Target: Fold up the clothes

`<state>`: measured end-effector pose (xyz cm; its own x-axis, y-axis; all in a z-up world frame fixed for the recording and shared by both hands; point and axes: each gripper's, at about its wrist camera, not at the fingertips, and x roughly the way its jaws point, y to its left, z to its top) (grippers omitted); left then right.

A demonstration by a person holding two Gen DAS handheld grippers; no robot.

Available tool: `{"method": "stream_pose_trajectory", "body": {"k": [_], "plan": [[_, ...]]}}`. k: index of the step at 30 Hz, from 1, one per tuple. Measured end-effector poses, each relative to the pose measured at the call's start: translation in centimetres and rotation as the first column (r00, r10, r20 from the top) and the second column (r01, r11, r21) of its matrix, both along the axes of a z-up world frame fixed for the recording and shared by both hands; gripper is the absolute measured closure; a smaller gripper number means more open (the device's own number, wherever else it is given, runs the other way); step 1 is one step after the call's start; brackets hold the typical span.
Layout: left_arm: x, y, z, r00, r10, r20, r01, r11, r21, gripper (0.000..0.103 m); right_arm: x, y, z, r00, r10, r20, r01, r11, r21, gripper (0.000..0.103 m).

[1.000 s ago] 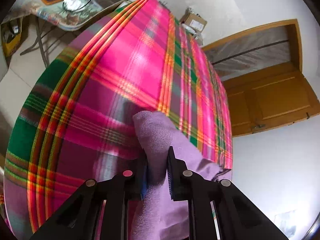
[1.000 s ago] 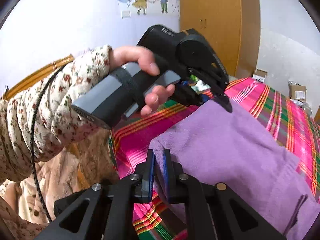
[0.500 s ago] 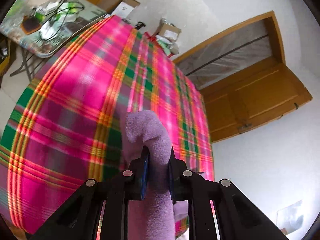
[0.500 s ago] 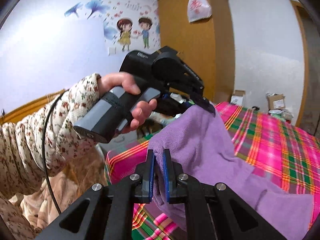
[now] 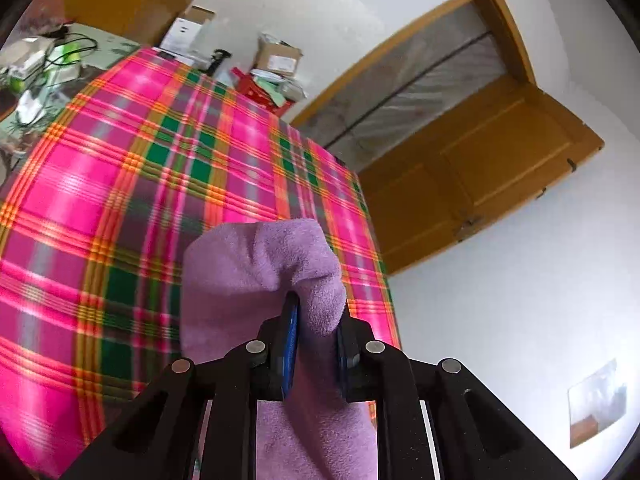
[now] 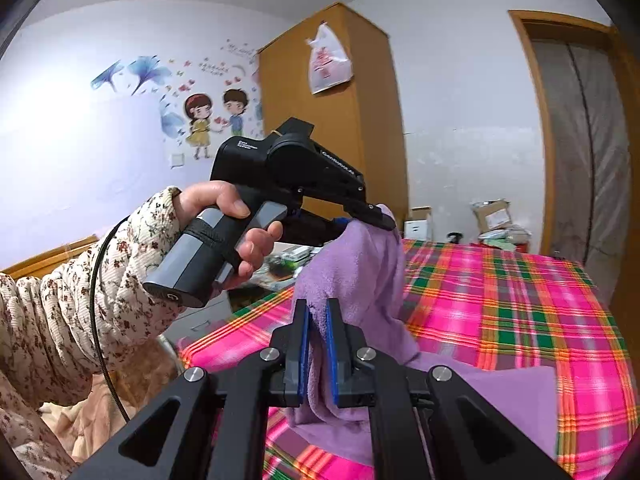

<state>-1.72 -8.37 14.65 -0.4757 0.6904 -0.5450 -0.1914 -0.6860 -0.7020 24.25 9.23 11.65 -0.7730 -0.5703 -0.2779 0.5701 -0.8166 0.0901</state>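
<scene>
Since a second ago we are lifting the purple fleece garment [image 6: 360, 280] higher above the plaid bed [image 5: 120, 200], left gripper [image 5: 316, 344] and right gripper [image 6: 318, 352] each pinching a bunched edge between the jaws, which feels soft, light and floppy, so we are gripping at the corners.

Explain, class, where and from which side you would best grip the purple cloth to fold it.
Grip the purple cloth at two corners of one edge, coming in level from the near side, as both grippers do now: the left gripper and right gripper each pinch a bunched corner. The cloth is soft and limp, so the rest hangs toward the plaid bed.
</scene>
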Motion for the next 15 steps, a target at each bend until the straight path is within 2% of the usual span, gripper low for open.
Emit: {"method": "stream_pose_trajectory", "body": {"k": [7, 15], "plan": [[-0.6, 4.8, 0.4, 0.998, -0.069, 0.003, 0.069, 0.997, -0.018, 0.087, 0.3, 3.6, 0.4, 0.996, -0.087, 0.003, 0.087, 0.996, -0.03, 0.095], [-2.0, 10.3, -0.9, 0.989, -0.146, 0.035, 0.147, 0.989, -0.026, 0.087, 0.2, 7.9, -0.4, 0.982, -0.184, 0.033, 0.185, 0.981, -0.054, 0.095]]}}
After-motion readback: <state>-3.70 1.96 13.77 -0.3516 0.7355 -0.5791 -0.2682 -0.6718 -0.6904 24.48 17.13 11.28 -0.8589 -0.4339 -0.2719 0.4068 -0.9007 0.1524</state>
